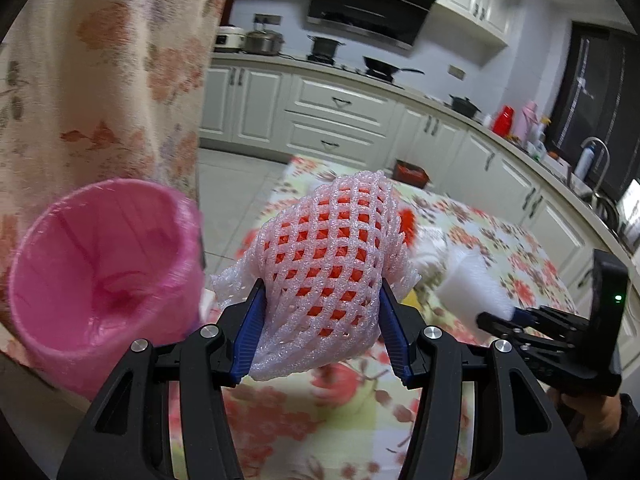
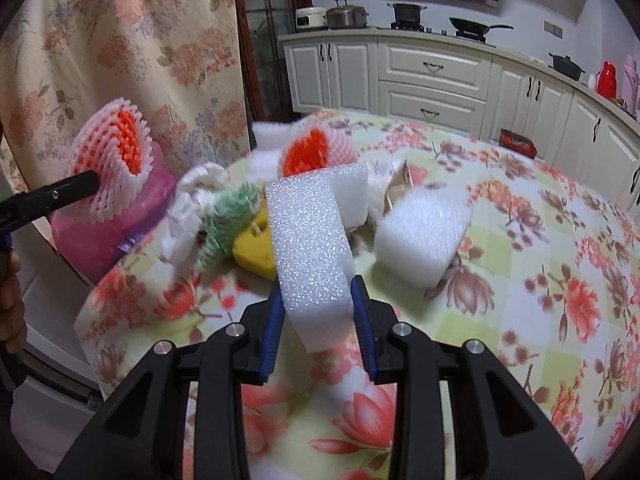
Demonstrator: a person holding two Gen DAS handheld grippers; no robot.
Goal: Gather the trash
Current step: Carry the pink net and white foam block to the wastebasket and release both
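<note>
My left gripper is shut on a pink-white foam fruit net with orange mesh inside, held up above the table. A pink-lined trash bin stands just left of it. From the right wrist view, the left gripper holds that net over the bin. My right gripper is shut on a white foam block, its blue pads pressing both sides, lifted off the flowered tablecloth. The left wrist view shows the right gripper and its block at the right.
More trash lies on the table: a second foam net, a white foam chunk, a green net, a yellow piece and crumpled white wrap. A flowered curtain hangs behind the bin. Kitchen cabinets line the back.
</note>
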